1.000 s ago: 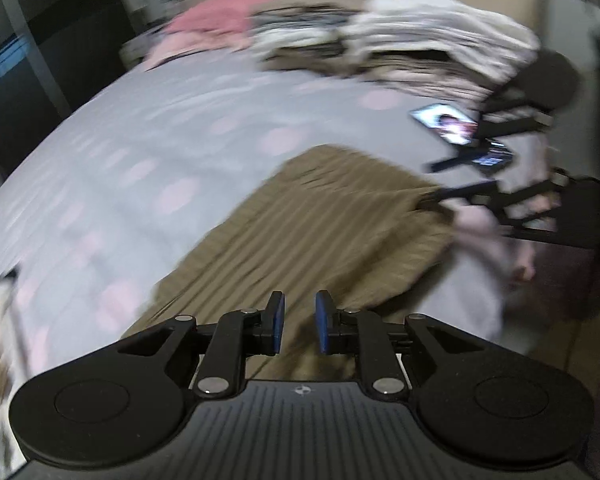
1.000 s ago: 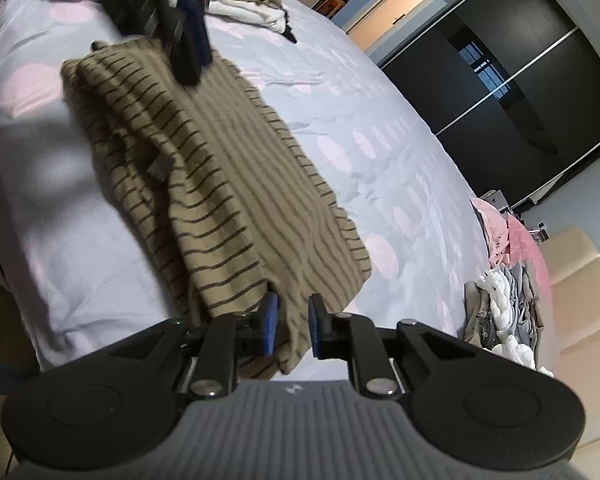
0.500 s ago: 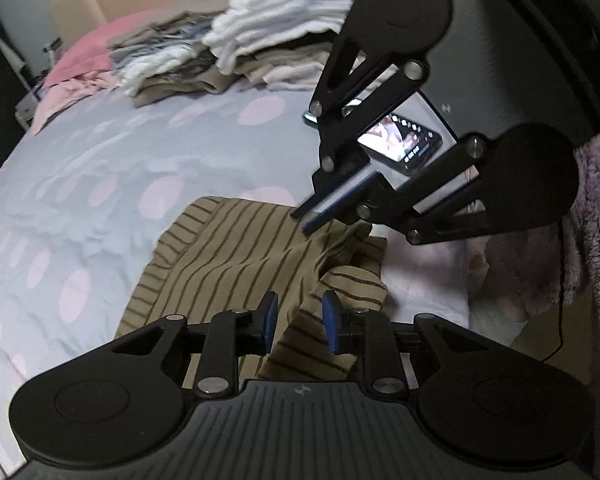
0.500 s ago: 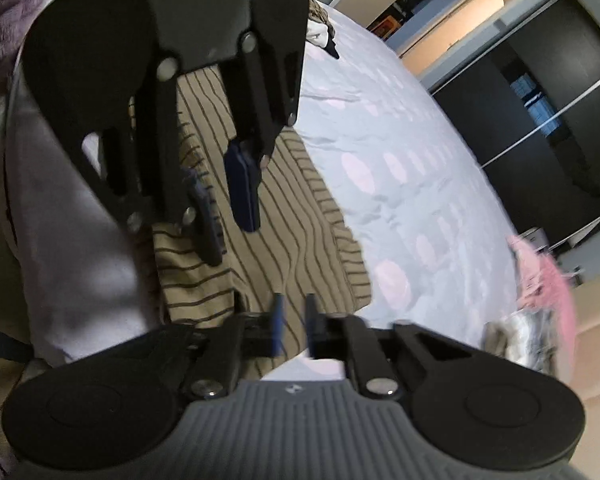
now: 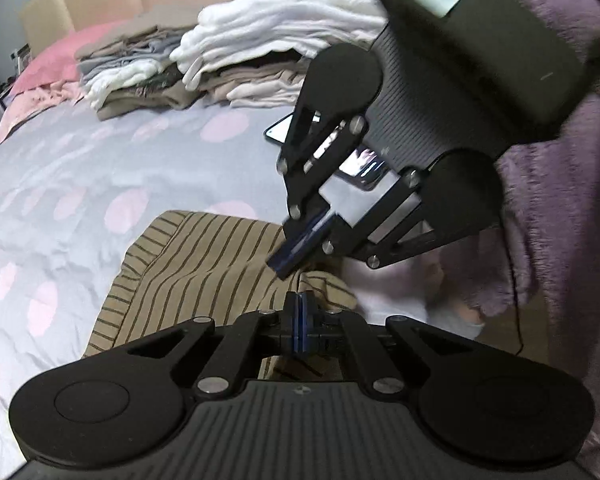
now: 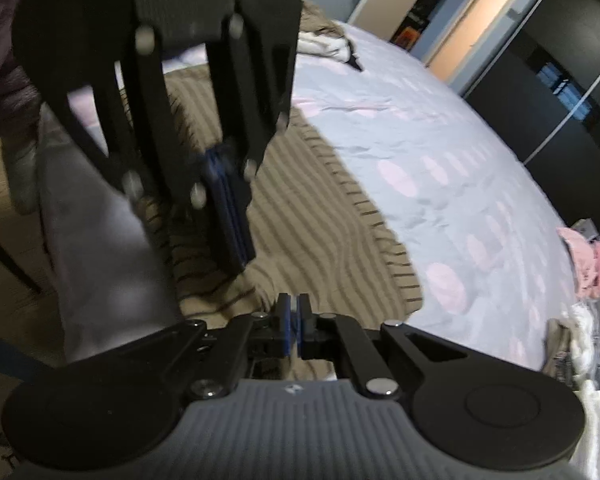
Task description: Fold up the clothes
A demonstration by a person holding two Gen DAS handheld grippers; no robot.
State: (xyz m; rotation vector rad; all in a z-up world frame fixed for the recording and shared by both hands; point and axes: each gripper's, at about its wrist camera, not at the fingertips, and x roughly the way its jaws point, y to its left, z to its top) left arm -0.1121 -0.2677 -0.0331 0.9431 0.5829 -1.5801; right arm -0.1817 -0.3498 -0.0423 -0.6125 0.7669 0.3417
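Striped garment lies at bed's near edge.

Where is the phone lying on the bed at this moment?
In the left wrist view the phone lies on the dotted sheet, right of centre, mostly hidden behind the right gripper, between the clothes pile and the striped shirt.

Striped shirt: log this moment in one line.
left gripper shut on striped shirt | right gripper shut on shirt | bed
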